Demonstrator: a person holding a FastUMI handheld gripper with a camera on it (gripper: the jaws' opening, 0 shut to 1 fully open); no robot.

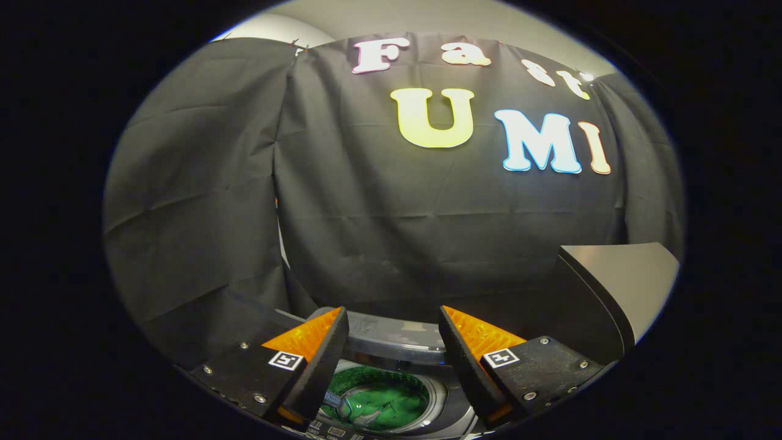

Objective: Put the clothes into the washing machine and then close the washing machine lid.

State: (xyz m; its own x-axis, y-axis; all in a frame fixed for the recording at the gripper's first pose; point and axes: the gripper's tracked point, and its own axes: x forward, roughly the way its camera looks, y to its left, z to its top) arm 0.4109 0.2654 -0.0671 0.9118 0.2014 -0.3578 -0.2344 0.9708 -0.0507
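- The washing machine [391, 345] sits low and near, below the gripper, with its round drum opening facing up between the two fingers.
- Inside the drum lie the clothes [382, 400], a crumpled green heap that fills most of the visible opening; a pale grey strip or fold crosses the heap's near left part, and what it is cannot be told.
- A grey rim rings the drum, and the far edge of that rim shows as a glossy curved band just beyond the fingertips.
- The washing machine lid [620, 284] stands raised to the right and farther back, a flat grey panel with a dark edge, tilted upward and well clear of the drum opening.
- A strip of small controls runs along the near edge of the machine below the left finger; their markings are too small to make out.
- The gripper [394, 321] hovers above the drum with its fingers spread wide apart and nothing between them; neither finger touches the clothes or the rim.
- The booth's black cloth wall hangs close behind the machine, creased and draped, filling the far side.
- A pale wall or ceiling shows above the cloth.
- Nothing lies between the fingers and the drum opening.
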